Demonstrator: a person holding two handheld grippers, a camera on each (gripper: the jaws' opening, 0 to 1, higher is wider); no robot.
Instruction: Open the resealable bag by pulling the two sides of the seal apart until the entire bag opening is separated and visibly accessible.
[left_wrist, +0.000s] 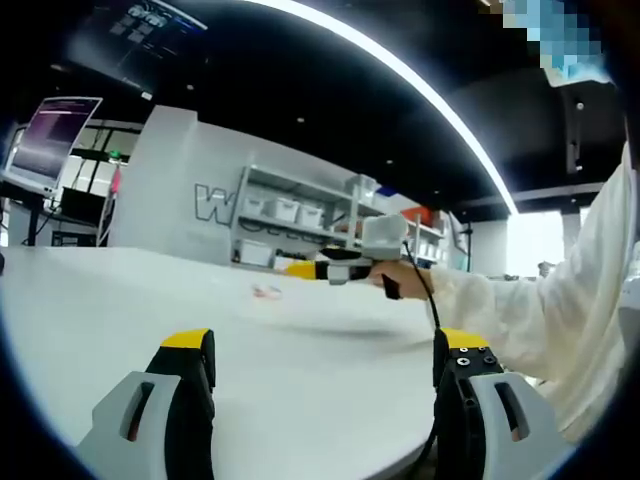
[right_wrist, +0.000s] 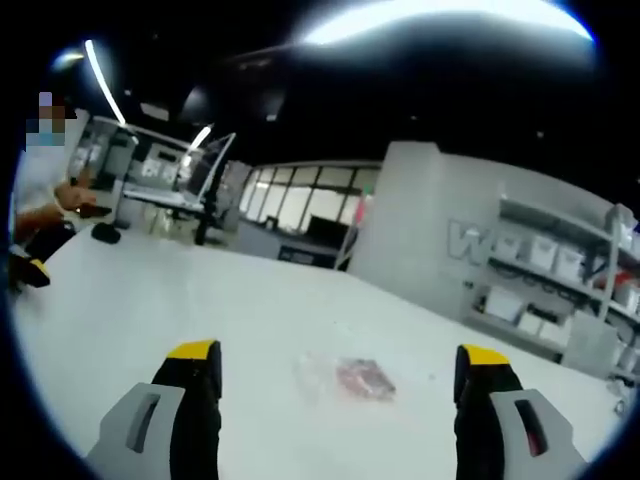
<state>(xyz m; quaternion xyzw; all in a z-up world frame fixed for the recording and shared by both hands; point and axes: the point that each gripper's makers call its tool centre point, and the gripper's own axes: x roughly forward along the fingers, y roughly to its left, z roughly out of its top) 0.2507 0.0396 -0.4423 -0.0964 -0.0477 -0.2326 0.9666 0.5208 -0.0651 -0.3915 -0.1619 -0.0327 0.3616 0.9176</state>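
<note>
Clear plastic caught the light on the white table (right_wrist: 150, 300): the resealable bag (right_wrist: 352, 378) lay flat there, something reddish showing inside it, ahead of and between the right gripper's (right_wrist: 338, 385) jaws in the right gripper view. Those yellow-tipped jaws stood spread wide with nothing between them, well short of the bag. In the left gripper view the left gripper (left_wrist: 325, 372) was likewise spread and empty above the tabletop, and the bag (left_wrist: 267, 291) showed as a small pale shape farther off across the table. Beyond it the right gripper (left_wrist: 300, 268) came in from the right, held in the person's hand (left_wrist: 402, 278) with a white sleeve (left_wrist: 560, 300) behind. Grey shelving with white bins (left_wrist: 300, 215) stood at the back wall. Whether the seal was shut could not be told at this distance, but no grip had been taken, so the task seemed to be at the approach. The next move would likely call for both grippers to close in on the bag's mouth and each pinch one side of the seal, thin film lying flat being awkward to catch.
</note>
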